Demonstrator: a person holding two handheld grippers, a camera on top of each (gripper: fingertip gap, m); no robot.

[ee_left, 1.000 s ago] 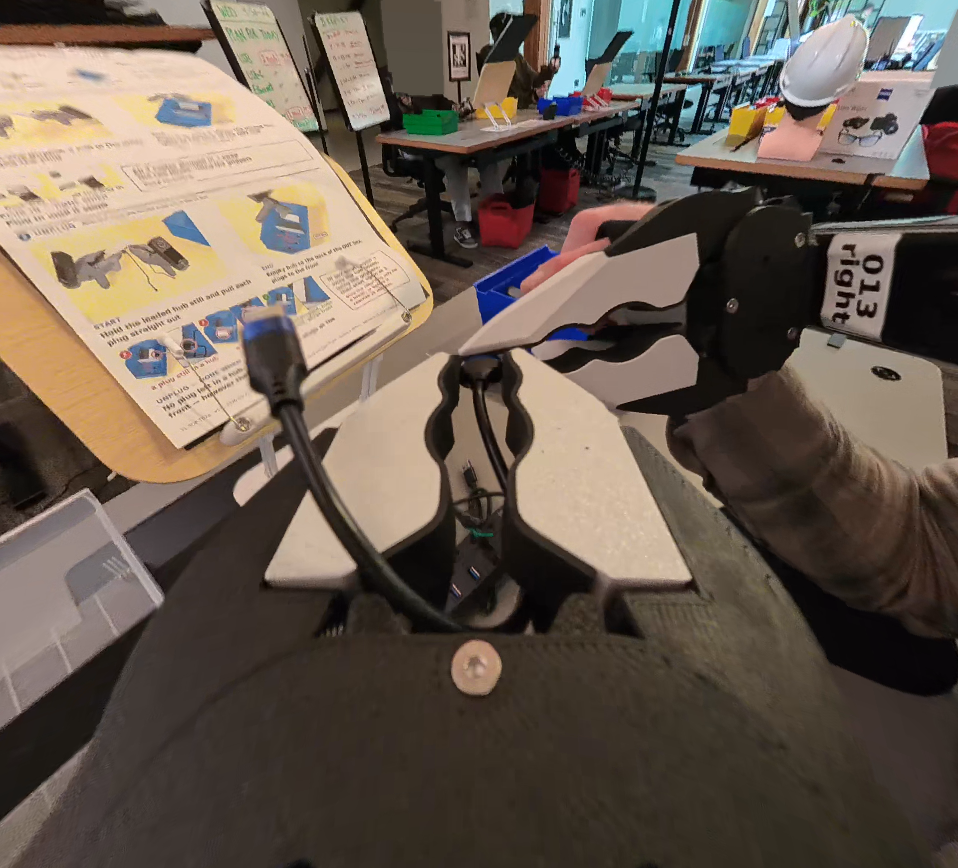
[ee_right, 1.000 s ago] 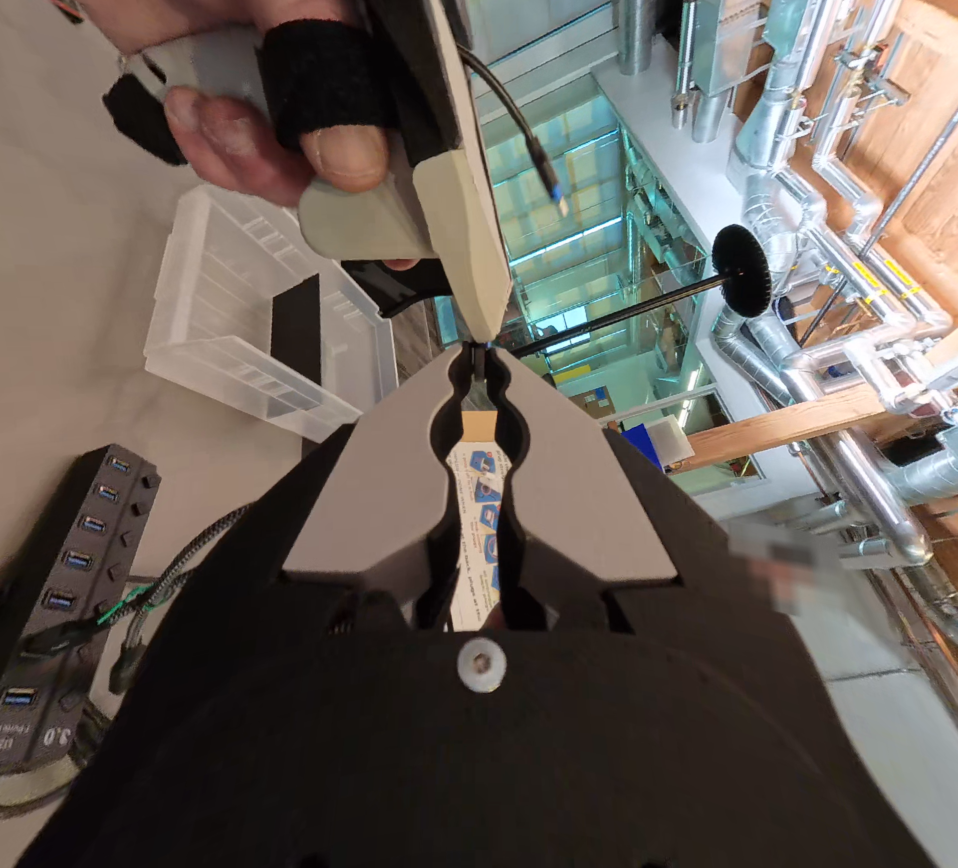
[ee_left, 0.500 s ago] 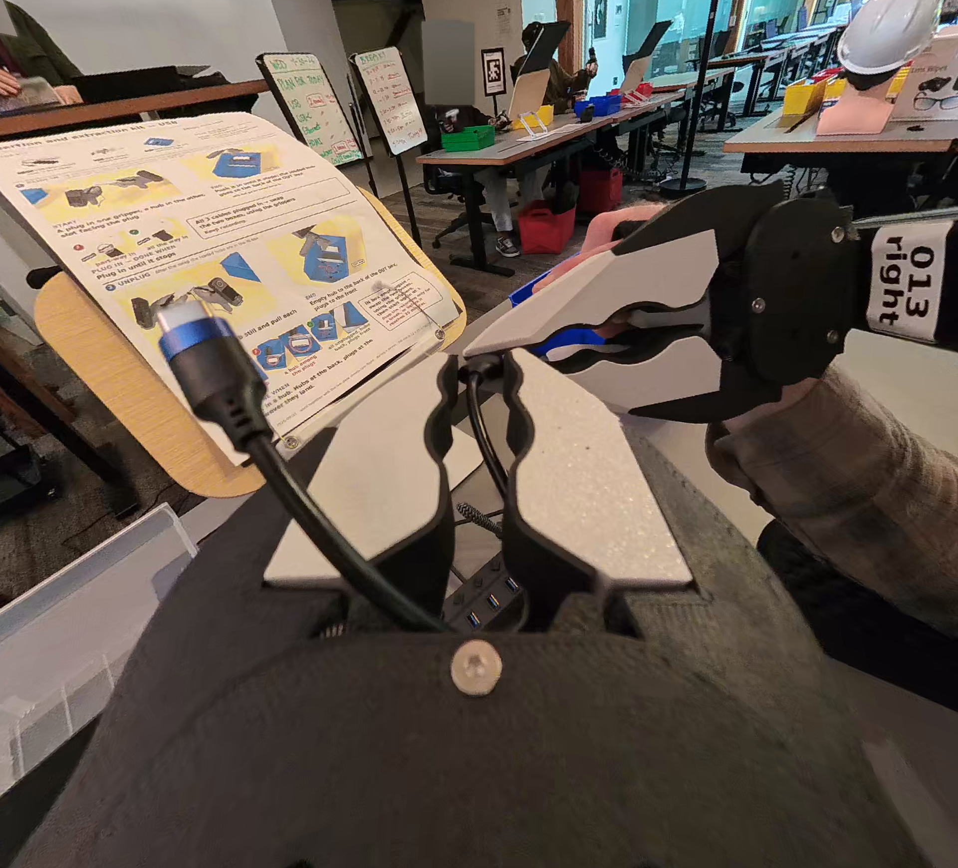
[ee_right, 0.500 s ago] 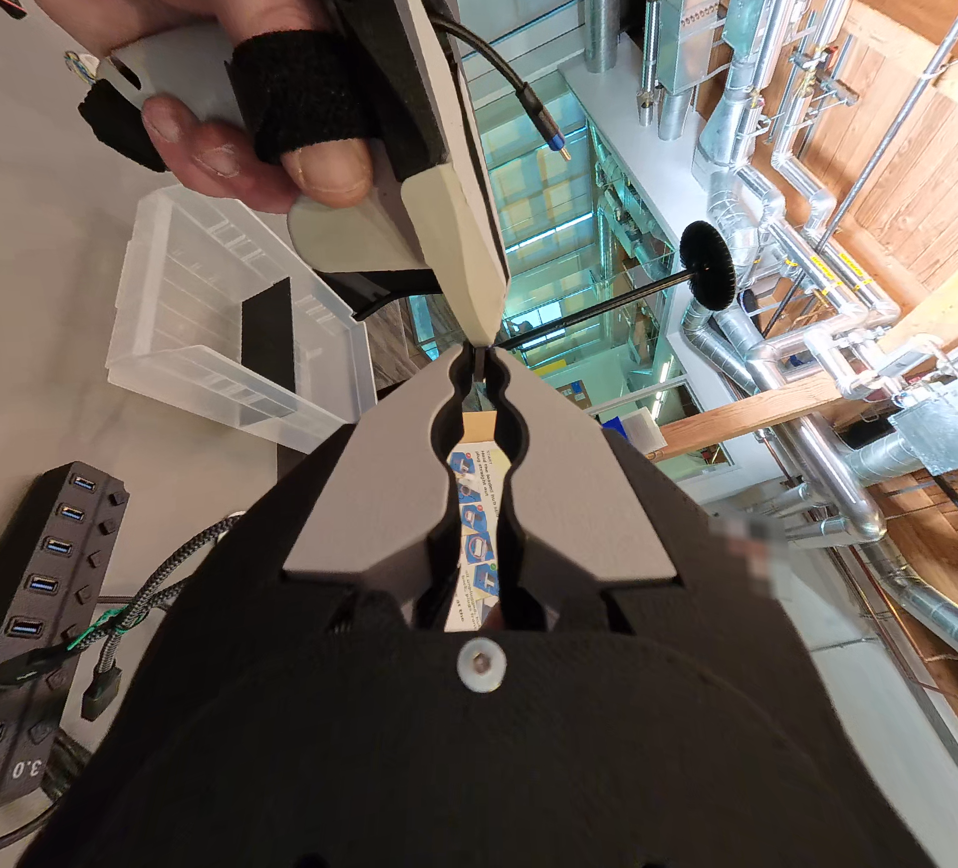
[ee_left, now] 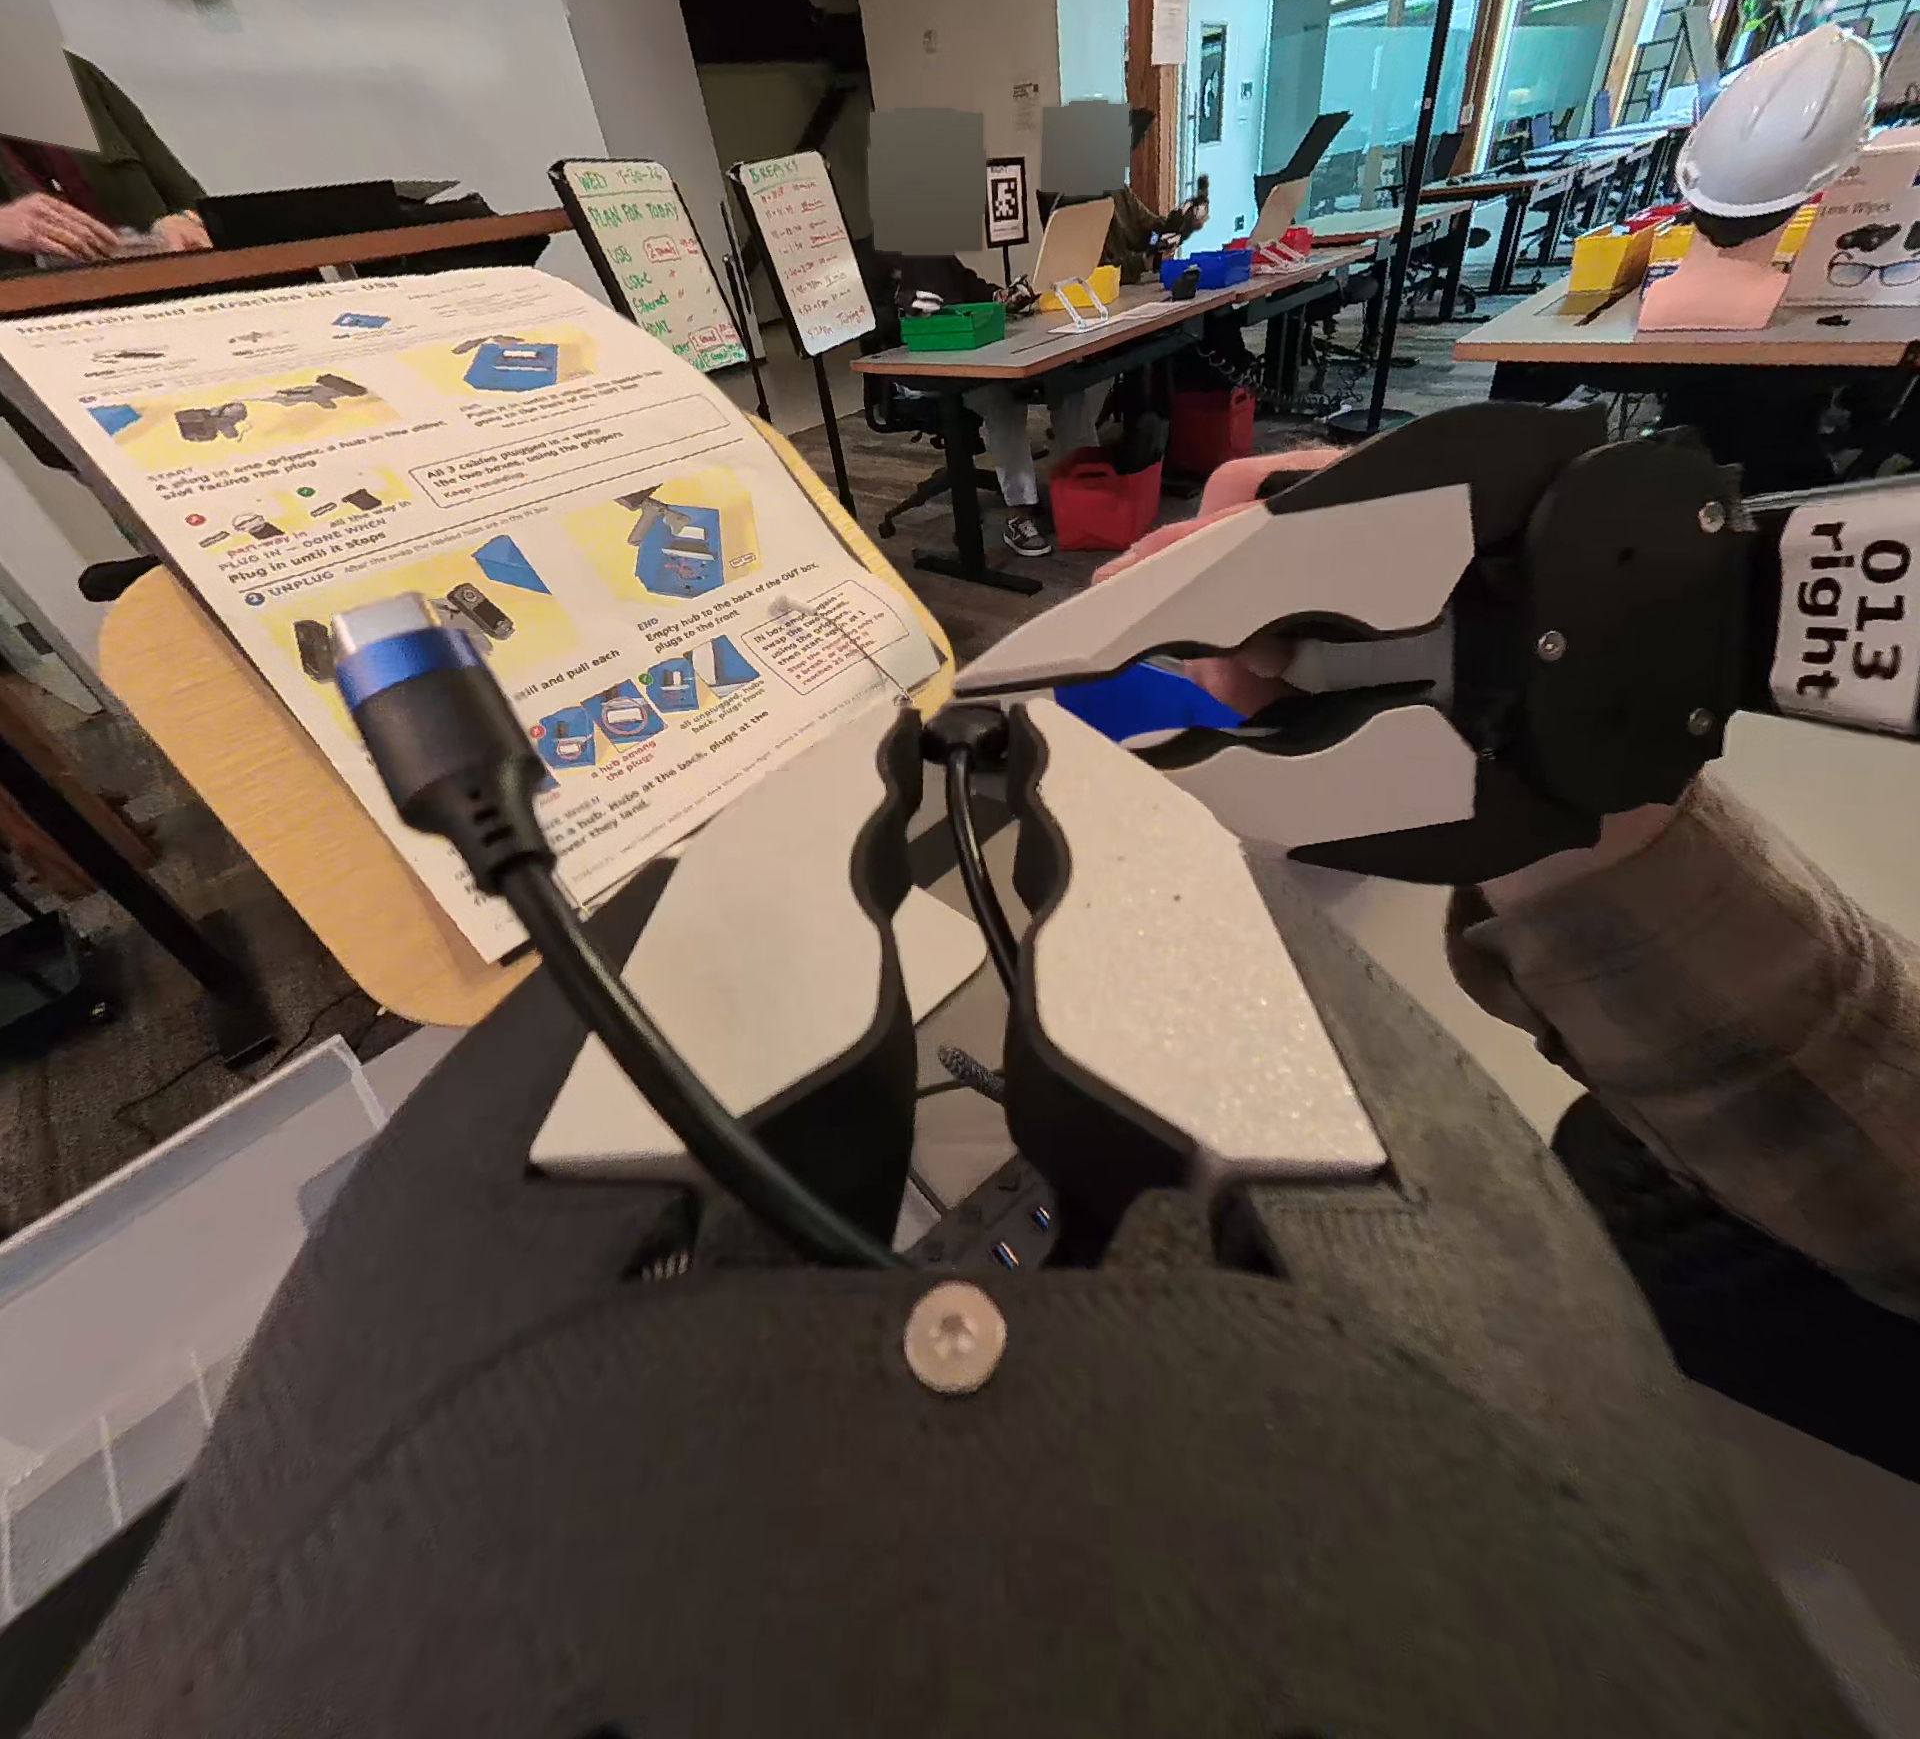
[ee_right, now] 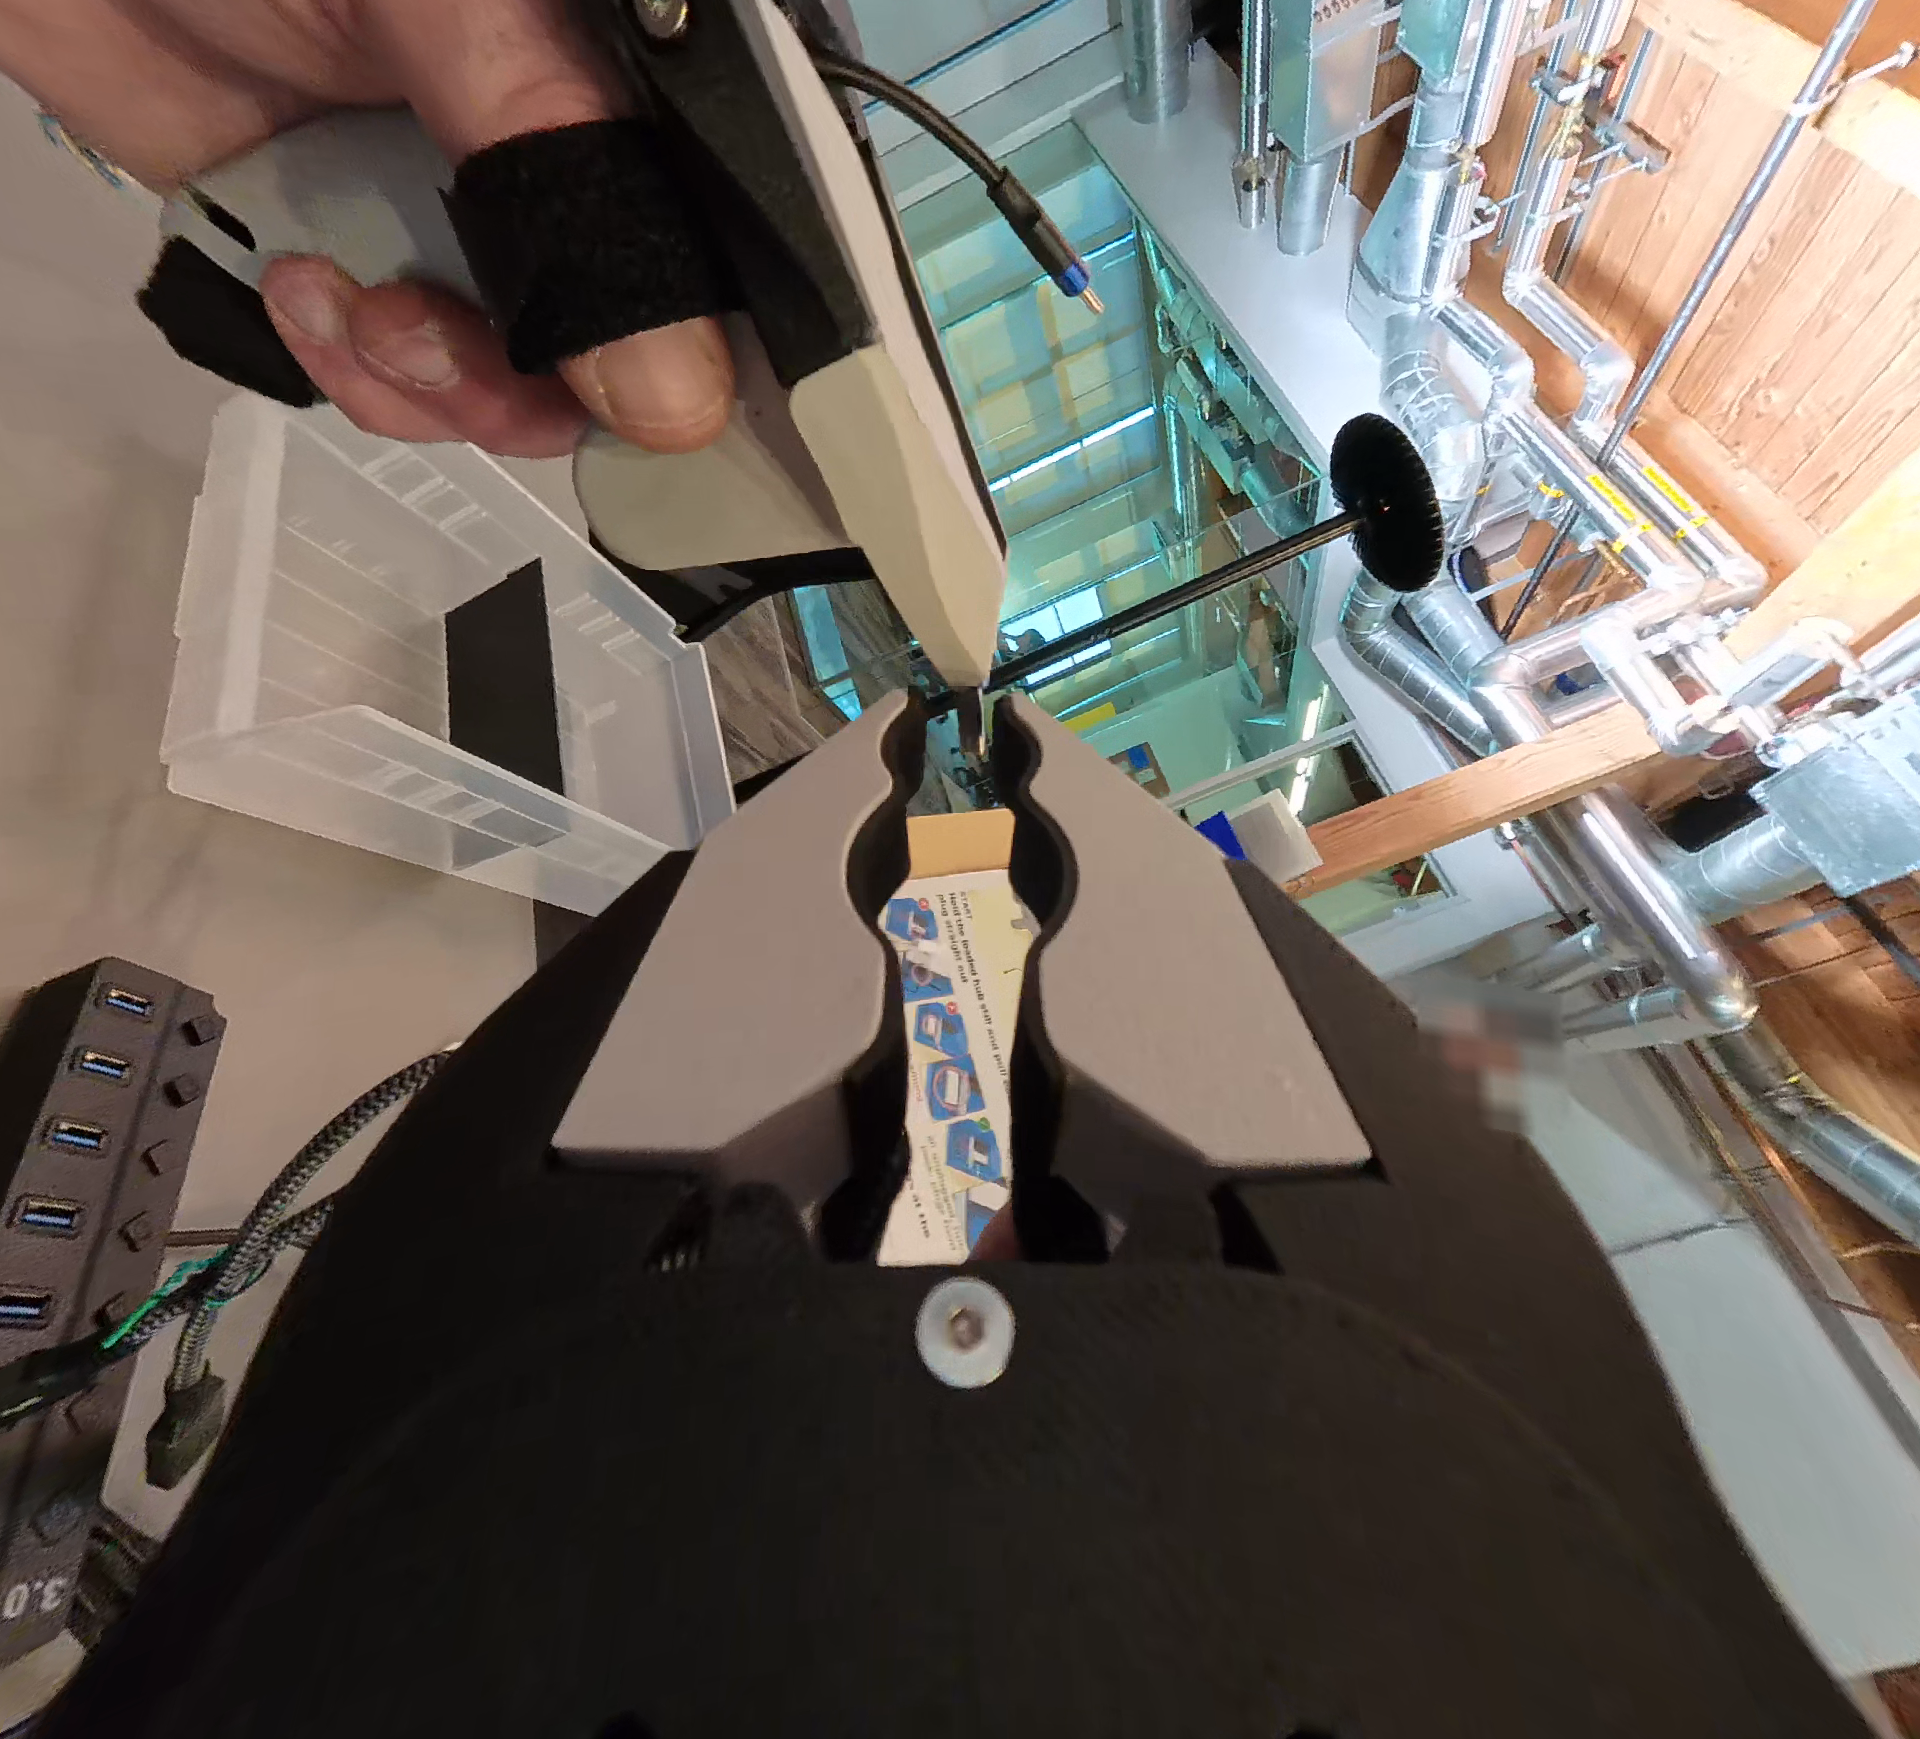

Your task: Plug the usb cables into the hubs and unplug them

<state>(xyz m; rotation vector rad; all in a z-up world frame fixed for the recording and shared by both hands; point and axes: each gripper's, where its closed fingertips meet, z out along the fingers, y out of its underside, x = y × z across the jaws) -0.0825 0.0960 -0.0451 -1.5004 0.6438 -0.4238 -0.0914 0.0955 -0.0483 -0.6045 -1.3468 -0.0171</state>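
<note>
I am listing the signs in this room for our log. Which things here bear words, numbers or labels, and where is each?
I do not copy writing; these bear it:
Instruction sheet on the wooden stand: printed, legible.
White label on the right gripper: black print, legible.
Two whiteboards behind: handwriting.
Black hub: small white marking.
Box beside the white helmet: too small.

hub [ee_right: 73, 1159] on table [ee_right: 343, 941], bin [ee_right: 416, 650] behind it, instruction sheet [ee_left: 416, 546] beyond
</note>
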